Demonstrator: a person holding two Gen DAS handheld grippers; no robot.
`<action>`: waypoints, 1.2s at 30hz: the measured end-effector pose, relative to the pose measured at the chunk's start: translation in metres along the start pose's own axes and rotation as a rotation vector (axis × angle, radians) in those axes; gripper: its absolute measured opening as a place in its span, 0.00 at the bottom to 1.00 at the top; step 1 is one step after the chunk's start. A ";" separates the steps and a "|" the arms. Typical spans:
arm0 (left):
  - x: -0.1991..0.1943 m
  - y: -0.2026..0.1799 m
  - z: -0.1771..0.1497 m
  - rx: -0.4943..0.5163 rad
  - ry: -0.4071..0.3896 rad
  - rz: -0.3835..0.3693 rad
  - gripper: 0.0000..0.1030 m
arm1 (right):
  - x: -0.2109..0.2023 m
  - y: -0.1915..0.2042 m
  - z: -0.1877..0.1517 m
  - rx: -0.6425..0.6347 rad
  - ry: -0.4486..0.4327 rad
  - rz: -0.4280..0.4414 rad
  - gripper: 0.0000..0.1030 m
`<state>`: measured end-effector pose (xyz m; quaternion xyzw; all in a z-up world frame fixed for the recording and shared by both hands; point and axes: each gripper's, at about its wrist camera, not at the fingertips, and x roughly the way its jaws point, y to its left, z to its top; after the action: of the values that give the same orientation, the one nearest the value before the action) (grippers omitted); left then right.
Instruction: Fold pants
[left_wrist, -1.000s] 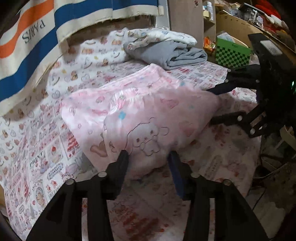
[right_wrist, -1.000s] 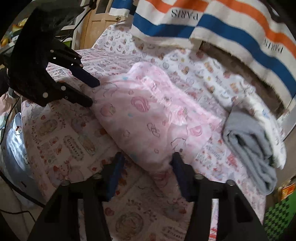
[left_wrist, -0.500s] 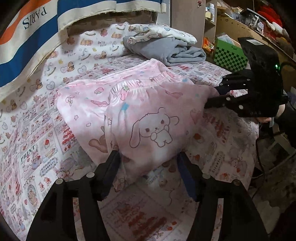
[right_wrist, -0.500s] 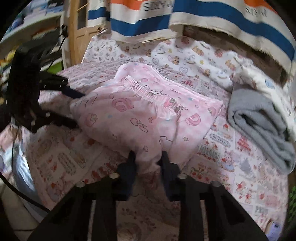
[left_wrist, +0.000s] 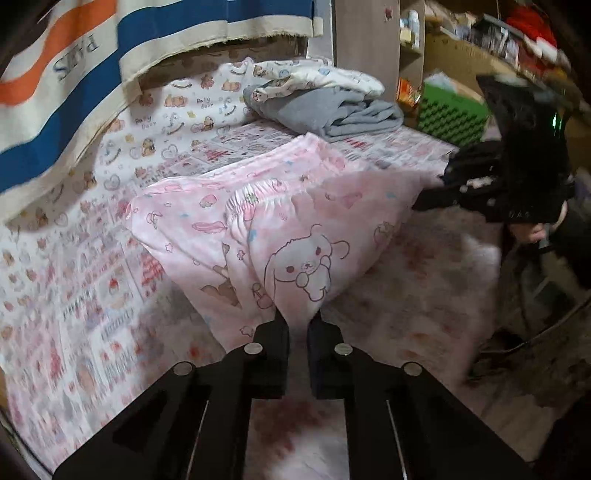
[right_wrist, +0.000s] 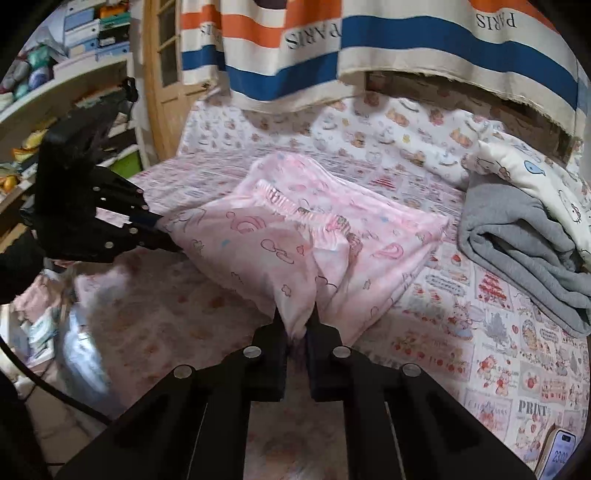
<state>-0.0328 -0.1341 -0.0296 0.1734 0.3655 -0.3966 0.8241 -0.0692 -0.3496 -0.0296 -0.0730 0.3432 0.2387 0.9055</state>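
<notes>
Pink printed pants (left_wrist: 295, 236) lie on a bed (left_wrist: 85, 295), already doubled, with the elastic waistband showing across the top layer. The left hand-held gripper (left_wrist: 297, 319) has just closed its jaws and now pinches the near corner of the fabric narrowly. The right hand-held gripper (right_wrist: 295, 325) has likewise just closed and clamps the other near corner between its pads. In the left wrist view the garment spreads from 12 o'clock of the jaws, and the right hand-held gripper appears at 3 o'clock at the far end of the same near edge. That edge runs from one grip to the other and forms the long axis of the coming fold. Each hand sits at its own corner, neither nearer the waistband. Folded grey and white clothes (left_wrist: 328, 107) lie beyond at 1 o'clock, apart from the pants. Probable next step: carry the held edge away toward 12 o'clock, over the waistband.
</notes>
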 end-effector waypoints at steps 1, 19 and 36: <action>-0.007 -0.003 -0.003 -0.009 -0.005 -0.007 0.07 | -0.004 0.005 -0.001 -0.011 0.002 0.006 0.08; -0.032 0.007 0.025 -0.070 0.055 -0.044 0.08 | -0.024 0.010 0.022 0.057 0.051 0.120 0.08; 0.057 0.087 0.098 -0.116 0.157 -0.023 0.08 | 0.059 -0.067 0.078 0.102 0.154 0.039 0.08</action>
<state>0.1046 -0.1656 -0.0064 0.1517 0.4531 -0.3695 0.7970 0.0479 -0.3627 -0.0116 -0.0384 0.4250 0.2322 0.8741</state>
